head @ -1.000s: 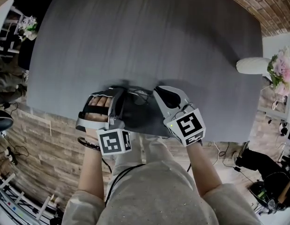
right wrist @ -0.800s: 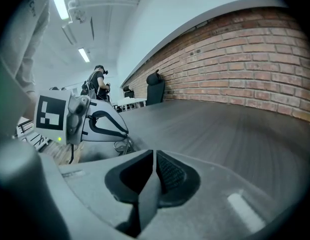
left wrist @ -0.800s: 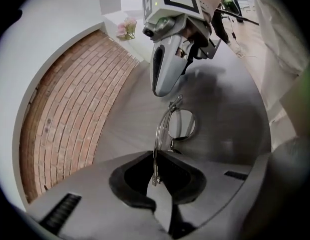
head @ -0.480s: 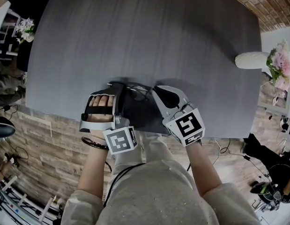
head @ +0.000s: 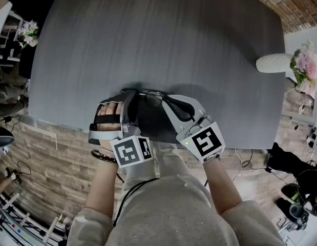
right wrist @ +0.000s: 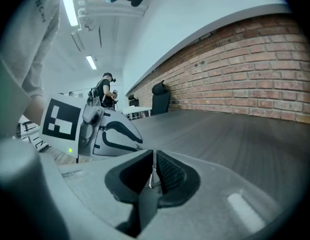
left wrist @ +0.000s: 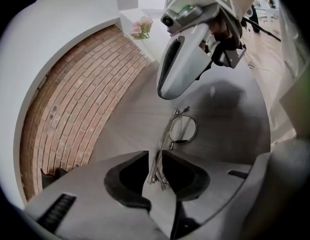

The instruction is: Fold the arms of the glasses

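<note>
Left gripper (left wrist: 156, 157): jaws parted, having just been opening; the near end of the thin, round-lensed metal wire glasses (left wrist: 183, 129) is straddled, not pinched.
Glasses: laid on the grey wood-grain table (head: 148, 35) near its near edge, between the two grippers.
Right gripper (right wrist: 153, 160): jaws drawn narrow, clamped on a thin metal part, judged to be an arm of the glasses.
Step in hand: left hold judged released; an arm being folded on the right.
Next move: the arm is to be swung gently against the frame, then released.

The right gripper (right wrist: 153, 170) is pinching a thin metal glasses arm (right wrist: 152, 178) between its fingers (right wrist: 170, 174) over the grey worktop (right wrist: 235, 129), and the left gripper (right wrist: 129, 136) is sitting close by at its left.
</note>
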A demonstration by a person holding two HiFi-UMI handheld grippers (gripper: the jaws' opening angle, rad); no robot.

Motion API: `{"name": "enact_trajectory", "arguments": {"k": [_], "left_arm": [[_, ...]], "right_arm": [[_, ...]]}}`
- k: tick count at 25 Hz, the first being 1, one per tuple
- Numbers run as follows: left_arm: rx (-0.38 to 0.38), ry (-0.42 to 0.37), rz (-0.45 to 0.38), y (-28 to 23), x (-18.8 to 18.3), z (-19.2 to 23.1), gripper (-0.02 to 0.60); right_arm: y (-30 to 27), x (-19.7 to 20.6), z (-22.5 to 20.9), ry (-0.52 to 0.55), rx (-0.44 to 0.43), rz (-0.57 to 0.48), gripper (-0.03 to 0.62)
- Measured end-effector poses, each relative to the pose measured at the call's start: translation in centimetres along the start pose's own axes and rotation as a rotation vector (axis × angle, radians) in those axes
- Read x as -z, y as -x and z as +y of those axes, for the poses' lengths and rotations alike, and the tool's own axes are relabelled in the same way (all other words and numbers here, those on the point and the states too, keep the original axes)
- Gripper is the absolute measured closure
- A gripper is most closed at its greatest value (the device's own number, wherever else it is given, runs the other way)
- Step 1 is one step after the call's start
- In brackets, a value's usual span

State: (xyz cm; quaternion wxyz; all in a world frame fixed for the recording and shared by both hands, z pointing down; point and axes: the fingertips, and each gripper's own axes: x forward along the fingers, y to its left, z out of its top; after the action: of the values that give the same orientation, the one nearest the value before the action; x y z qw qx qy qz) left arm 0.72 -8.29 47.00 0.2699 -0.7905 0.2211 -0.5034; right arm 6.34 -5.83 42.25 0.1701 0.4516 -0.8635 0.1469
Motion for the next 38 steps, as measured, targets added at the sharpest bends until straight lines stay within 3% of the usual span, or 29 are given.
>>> {"name": "enact_trajectory", "arguments": {"k": [3,6,9,16,19,24,30,38], "left_arm": [[0.0,0.0,-0.005,0.2,-0.1,0.0,0.491],[0.005,0.067,-0.046,0.6,-0.6,0.3,0.485],[0.013,0.193,-0.108,1.2,-0.7,1.2,0.485],[0.016,0.577,-0.278,3.1,0.6,4.5,0.486],[-0.009,0.684,-0.373,4.4,0.3,6.6,0.515],[-0.106,0.757,-0.465,7.0,0.3,10.1,0.58],[-0.184,0.829,-0.471,8.6,1.3,12.3,0.583],[-0.276,0.949,-0.549,11.4,2.4,16.0,0.583]], "right_arm": [[0.0,0.1,0.5,0.015,-0.017,0.014,0.571],[0.2,0.4,0.2,0.006,-0.014,0.023,0.571],[0.3,0.3,-0.2,0.0,-0.002,0.016,0.571],[0.6,-1.2,-0.9,0.013,0.027,-0.021,0.572],[0.8,-2.1,-1.2,0.04,0.04,-0.046,0.585],[1.2,-4.0,-1.6,0.058,0.059,-0.076,0.591],[2.2,-6.8,-2.1,0.093,0.078,-0.13,0.592],[3.3,-10.6,-2.3,0.133,0.085,-0.193,0.592]]}}
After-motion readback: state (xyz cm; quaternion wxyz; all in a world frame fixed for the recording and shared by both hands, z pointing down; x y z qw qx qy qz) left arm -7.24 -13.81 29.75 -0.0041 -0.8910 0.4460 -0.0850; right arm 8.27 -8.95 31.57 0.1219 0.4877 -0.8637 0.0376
